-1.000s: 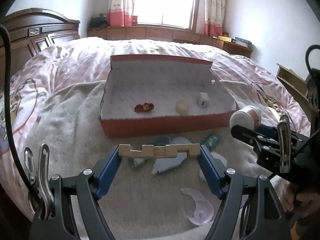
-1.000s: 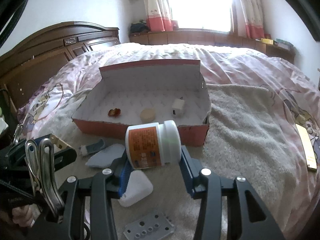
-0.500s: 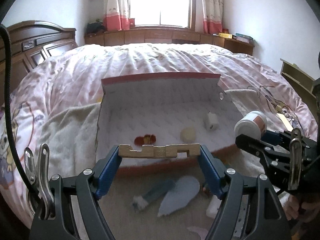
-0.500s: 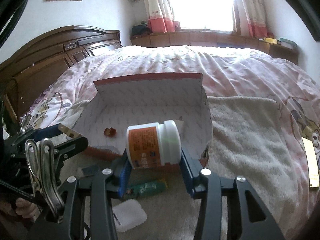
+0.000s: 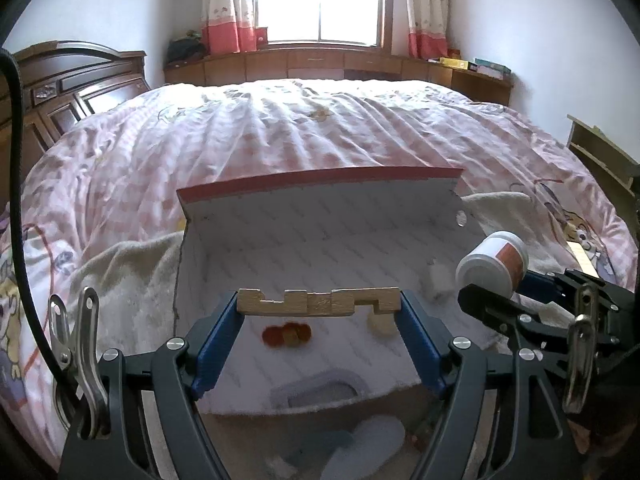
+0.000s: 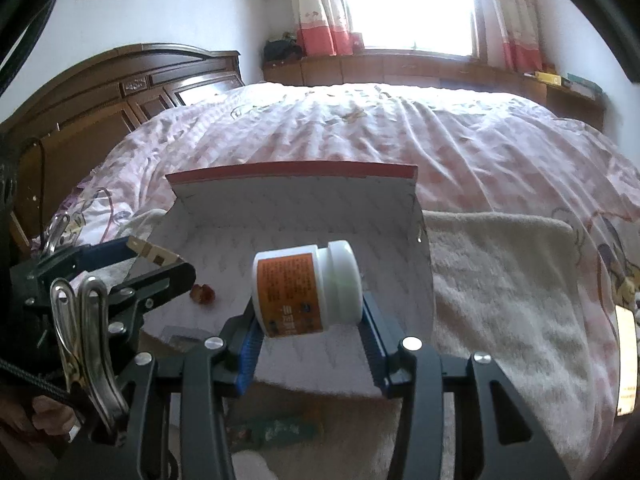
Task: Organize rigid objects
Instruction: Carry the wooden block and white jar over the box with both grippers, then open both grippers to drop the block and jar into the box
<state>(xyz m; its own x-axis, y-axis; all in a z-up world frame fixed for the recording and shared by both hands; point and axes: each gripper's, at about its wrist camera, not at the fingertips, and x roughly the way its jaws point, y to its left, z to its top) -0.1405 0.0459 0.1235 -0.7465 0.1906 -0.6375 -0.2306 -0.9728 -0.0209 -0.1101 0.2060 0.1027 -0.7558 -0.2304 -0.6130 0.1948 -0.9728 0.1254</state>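
Note:
My left gripper (image 5: pixel 319 305) is shut on the ends of a notched wooden block (image 5: pixel 319 302), held crosswise above the white inside of a red-edged cardboard box (image 5: pixel 320 179). On the box floor lie a small red and yellow item (image 5: pixel 287 334), a beige round piece (image 5: pixel 380 325) and a white cube (image 5: pixel 438 280). My right gripper (image 6: pixel 308 322) is shut on a white bottle with an orange label (image 6: pixel 306 290), lying sideways over the box's right part. The right wrist view shows the left gripper (image 6: pixel 156 260) with the block (image 6: pixel 150 253) at the left.
The box sits on a cream towel (image 6: pixel 500 280) spread over a pink checked quilt (image 5: pixel 320 128). Blue and white pieces (image 5: pixel 360 440) and a green packet (image 6: pixel 276 428) lie on the towel before the box. A dark wooden headboard (image 6: pixel 120 80) stands at the left.
Both grippers have moved forward and slightly up, from in front of the box to above its inside. The loose items on the towel have slid to the bottom of both views. Both grips are unchanged.

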